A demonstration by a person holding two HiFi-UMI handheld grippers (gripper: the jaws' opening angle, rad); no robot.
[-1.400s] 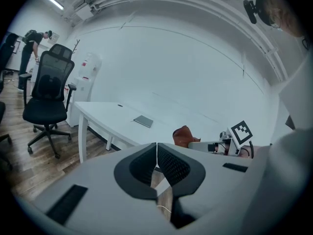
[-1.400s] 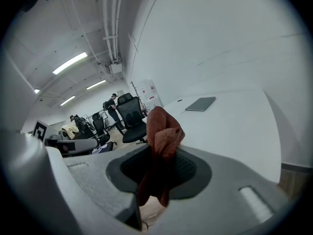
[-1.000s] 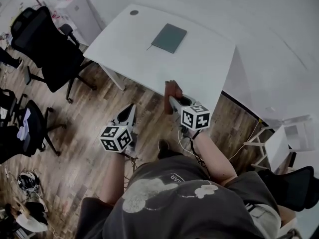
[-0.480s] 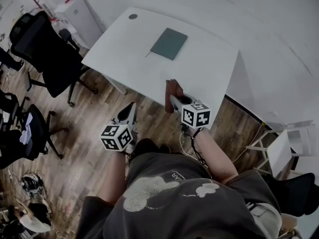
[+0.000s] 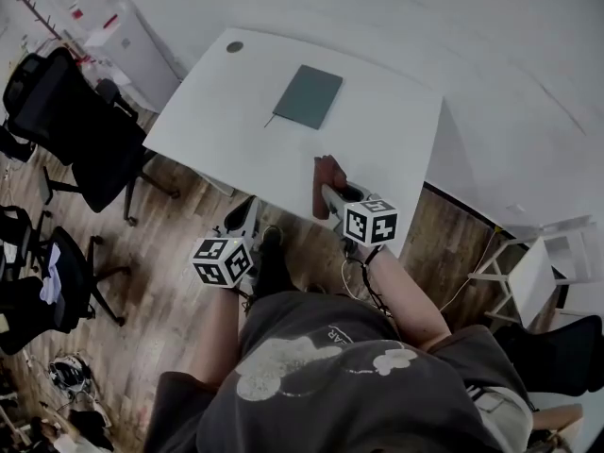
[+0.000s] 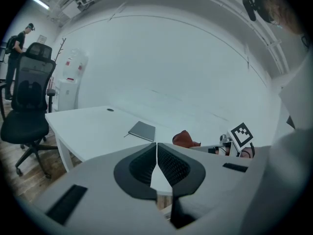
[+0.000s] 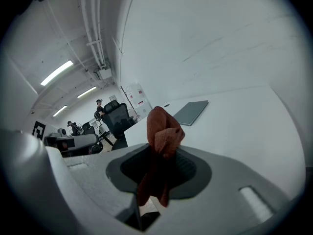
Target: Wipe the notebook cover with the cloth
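Scene: We look steeply down at a white table (image 5: 392,135) in the upper half of the frame, with both grippers held out at lower centre.
Notebook: A dark grey-green notebook (image 5: 308,96) lies closed and flat on the table at upper centre. It is well apart from both grippers, and nothing rests on it.
Right gripper: The right gripper (image 5: 324,190), at centre frame over the table's near edge, has its jaws clamped on a rust-red cloth (image 5: 327,168). In the right gripper view the cloth bunches up above the pads and a tail hangs below them.
Left gripper: The left gripper (image 5: 247,208), left of centre, hangs over the wooden floor (image 5: 170,225), short of the table. Its jaws are pressed together with nothing between them.
Step in hand: We judge this to be the carry to the notebook; no wiping has begun.
Doing it well: We should bring the bunched end down flat on the cover and sweep along its length with light pressure. The free gripper could pin a corner so the notebook does not slide.
Risk: The cover looks smooth on a smooth table, so we expect it to skate if pushed hard.
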